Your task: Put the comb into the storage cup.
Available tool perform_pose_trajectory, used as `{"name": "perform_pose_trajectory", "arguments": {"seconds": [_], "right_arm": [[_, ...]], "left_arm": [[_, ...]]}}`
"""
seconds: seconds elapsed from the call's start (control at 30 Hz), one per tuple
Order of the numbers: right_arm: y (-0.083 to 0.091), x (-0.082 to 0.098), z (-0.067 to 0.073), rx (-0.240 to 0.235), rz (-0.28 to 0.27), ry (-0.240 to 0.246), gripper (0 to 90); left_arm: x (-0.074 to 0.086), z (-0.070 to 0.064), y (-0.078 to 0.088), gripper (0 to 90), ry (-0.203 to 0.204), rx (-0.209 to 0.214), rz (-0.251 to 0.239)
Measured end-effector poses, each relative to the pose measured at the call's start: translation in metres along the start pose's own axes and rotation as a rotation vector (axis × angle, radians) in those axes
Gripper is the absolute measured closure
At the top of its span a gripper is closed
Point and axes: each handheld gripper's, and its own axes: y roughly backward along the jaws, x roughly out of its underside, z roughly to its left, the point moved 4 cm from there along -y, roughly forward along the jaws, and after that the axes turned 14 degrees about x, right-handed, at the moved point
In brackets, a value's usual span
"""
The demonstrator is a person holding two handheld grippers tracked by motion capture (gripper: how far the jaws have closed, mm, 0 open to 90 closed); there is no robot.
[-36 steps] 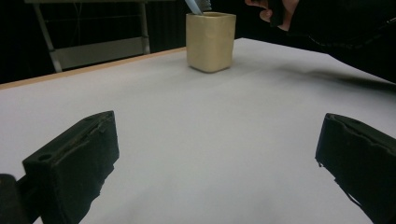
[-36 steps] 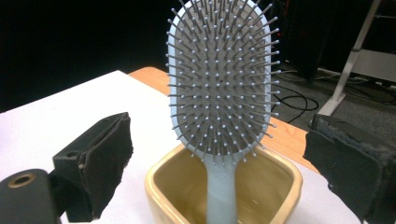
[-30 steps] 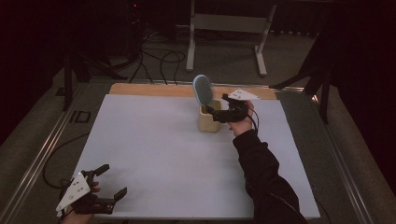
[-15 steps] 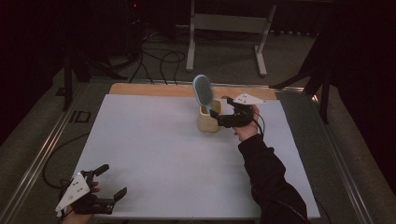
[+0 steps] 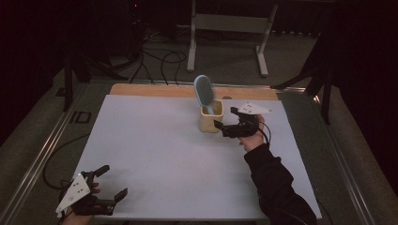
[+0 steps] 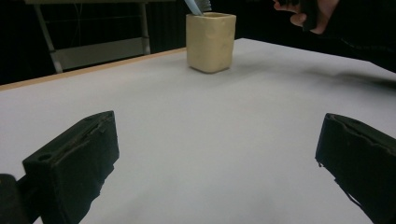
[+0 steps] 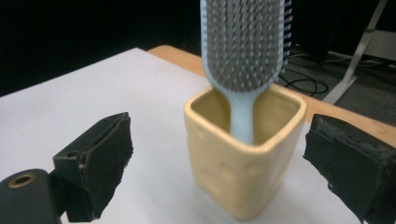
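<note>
- Hairbrush (image 5: 203, 90) stands handle-down in yellow cup (image 5: 209, 120), far centre of worktop (image 5: 155, 154).
- Right gripper (image 5: 224, 127) has backed off right, jaws wide, empty: placement looks finished.
- Left gripper (image 5: 110, 187) idle near-left, jaws wide.

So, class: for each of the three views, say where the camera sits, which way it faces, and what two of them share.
High view: above the person's side, facing forward and down on the table; shows both grippers, left and right.
Left gripper view: rides low near the table's near corner, facing the cup; its open jaws show.
Right gripper view: close behind the cup, facing the brush; open jaws flank the cup.
All share cup and brush.
</note>
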Motion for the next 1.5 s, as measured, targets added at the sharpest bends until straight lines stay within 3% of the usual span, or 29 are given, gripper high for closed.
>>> {"name": "perform_pose_trajectory", "arguments": {"seconds": [0.97,1.13,1.37,1.5], "right_arm": [[0.049,0.063,0.006,-0.031,0.067,-0.008,7.2],[0.061,0.080,0.009,-0.027,0.098,0.005,7.2],[0.076,0.093,0.008,-0.013,0.104,-0.012,7.2],[0.093,0.099,0.007,0.003,0.100,-0.010,7.2]], "left_arm": [[0.000,0.000,-0.001,0.0,0.000,0.001,0.002],[0.000,0.000,0.000,0.0,0.001,0.000,0.001],[0.000,0.000,0.000,0.0,-0.003,0.000,0.001],[0.000,0.000,0.000,0.0,-0.003,0.001,0.002]]}}
